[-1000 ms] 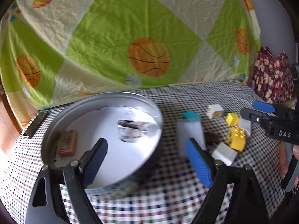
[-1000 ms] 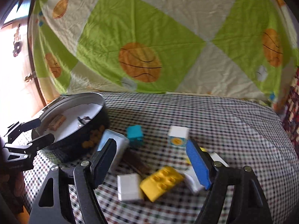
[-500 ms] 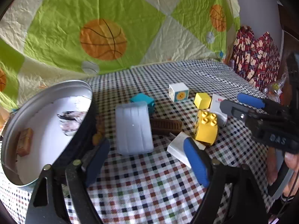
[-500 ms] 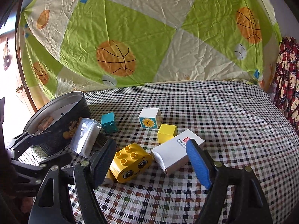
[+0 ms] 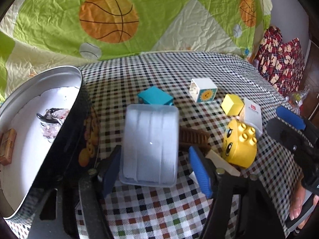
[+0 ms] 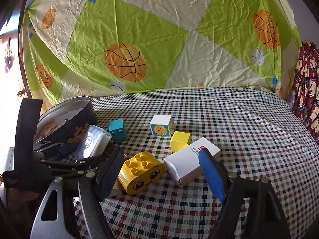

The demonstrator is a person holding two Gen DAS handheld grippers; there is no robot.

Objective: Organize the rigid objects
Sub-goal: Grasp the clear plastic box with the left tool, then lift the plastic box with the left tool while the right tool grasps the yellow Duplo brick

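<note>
A clear plastic box [image 5: 150, 145] lies on the checked cloth beside a round tin [image 5: 65, 149]. My left gripper [image 5: 154, 171] straddles the box's near end. Its jaws are closing, with a small gap still showing at the right pad. My right gripper [image 6: 159, 176] stands open low over a yellow face brick [image 6: 141, 171] and a white carton [image 6: 191, 159], touching neither. Behind them sit a yellow cube [image 6: 180, 139], a white sun cube [image 6: 161, 127] and a teal brick [image 6: 118, 128]. A brown ridged piece [image 5: 194, 137] lies between the box and the face brick.
The tin holds a small brown box [image 5: 8, 147] and a clear wrapped item [image 5: 51, 119]. A basketball-print sheet [image 6: 159, 39] hangs behind the table. Red patterned cushions [image 5: 279, 59] sit past the right edge. A person's fingers [image 5: 297, 205] show under the right gripper.
My left gripper swung right, away from the tin, and came down over the clear box with its jaws narrowing. The right gripper shifted slightly lower over the yellow face brick and carton.
</note>
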